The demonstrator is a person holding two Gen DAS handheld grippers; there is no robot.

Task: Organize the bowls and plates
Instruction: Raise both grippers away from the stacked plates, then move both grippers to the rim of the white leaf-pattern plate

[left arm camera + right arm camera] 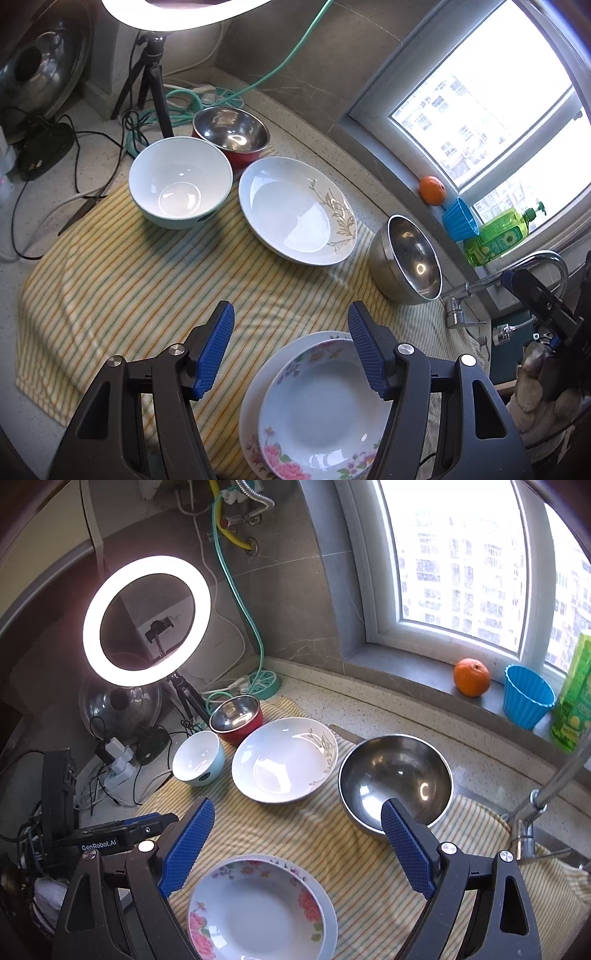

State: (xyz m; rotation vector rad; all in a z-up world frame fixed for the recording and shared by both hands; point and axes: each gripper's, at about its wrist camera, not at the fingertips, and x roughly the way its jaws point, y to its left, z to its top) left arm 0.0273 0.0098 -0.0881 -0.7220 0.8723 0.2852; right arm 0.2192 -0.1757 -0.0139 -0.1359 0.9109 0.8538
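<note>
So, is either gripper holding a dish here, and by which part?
Nothing is held. The left gripper and right gripper are both open and empty, above the pink-flowered white plates stacked on the striped cloth.

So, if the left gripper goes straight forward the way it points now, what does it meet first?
Probably the striped cloth: the open left gripper shows only bare fabric between its fingertips. The stacked floral plates lie nearer and lower, likely under the line, though depth is unclear.

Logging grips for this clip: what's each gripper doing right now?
Left gripper: open, holding nothing, above the stacked pink-flowered white plates.
Right gripper: open, holding nothing.
</note>
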